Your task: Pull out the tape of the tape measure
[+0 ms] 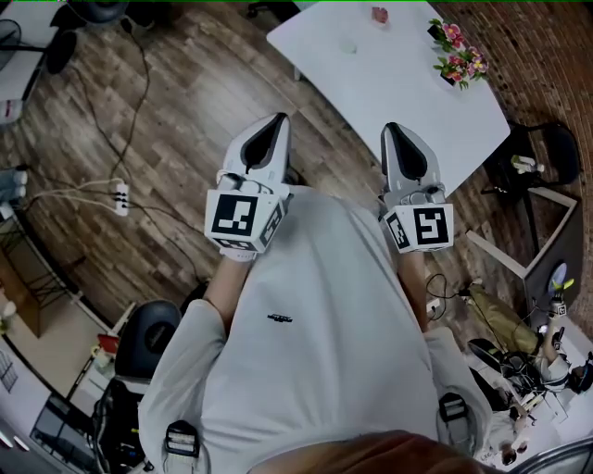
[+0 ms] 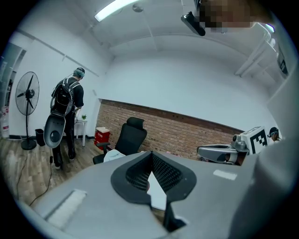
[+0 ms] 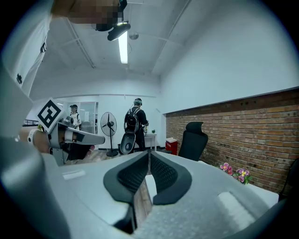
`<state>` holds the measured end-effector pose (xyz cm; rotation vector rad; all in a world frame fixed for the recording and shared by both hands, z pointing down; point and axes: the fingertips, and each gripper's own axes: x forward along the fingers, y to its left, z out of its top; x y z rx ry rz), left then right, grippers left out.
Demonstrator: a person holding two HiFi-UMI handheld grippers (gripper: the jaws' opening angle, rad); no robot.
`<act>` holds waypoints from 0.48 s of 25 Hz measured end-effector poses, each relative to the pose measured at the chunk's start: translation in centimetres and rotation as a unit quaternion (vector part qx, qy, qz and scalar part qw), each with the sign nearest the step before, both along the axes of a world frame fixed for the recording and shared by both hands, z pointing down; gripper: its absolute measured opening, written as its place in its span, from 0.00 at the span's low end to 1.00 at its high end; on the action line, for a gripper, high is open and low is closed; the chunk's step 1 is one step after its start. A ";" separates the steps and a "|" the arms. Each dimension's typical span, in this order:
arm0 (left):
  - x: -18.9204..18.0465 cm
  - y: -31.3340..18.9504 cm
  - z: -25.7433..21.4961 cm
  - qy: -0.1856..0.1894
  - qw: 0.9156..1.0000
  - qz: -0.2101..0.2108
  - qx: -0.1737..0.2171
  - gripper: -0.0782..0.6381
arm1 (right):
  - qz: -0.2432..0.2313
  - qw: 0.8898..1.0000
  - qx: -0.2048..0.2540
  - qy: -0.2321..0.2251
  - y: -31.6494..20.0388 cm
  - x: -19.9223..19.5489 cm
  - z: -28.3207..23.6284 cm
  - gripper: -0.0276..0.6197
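Both grippers are held up in front of the person's chest, above the wooden floor, pointing toward a white table [image 1: 398,88]. My left gripper [image 1: 278,120] is shut with nothing between its jaws; in its own view the tips [image 2: 151,154] meet. My right gripper [image 1: 391,130] also has its jaws together and empty, with the tips [image 3: 148,153] touching. I cannot make out a tape measure in any view. A small pink object [image 1: 378,14] and a small pale object [image 1: 348,46] lie on the far part of the table, too small to identify.
Pink flowers [image 1: 459,51] stand at the table's right edge. A power strip [image 1: 119,196] with cables lies on the floor at left. Cluttered gear [image 1: 519,343] fills the right side. A person with a backpack [image 2: 65,107], a standing fan [image 2: 28,98] and a black office chair [image 2: 130,137] are across the room.
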<state>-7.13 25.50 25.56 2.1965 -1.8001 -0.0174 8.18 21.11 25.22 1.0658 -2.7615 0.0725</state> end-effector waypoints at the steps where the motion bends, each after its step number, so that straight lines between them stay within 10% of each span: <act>1: -0.9 -0.5 0.1 0.002 1.000 0.001 -0.001 0.13 | 0.004 1.000 -0.002 0.000 -0.6 -0.8 0.1 0.07; 12: -7.8 -4.9 2.3 0.009 0.999 0.038 -0.017 0.13 | 0.039 0.999 -0.022 0.013 -3.5 -6.6 0.3 0.08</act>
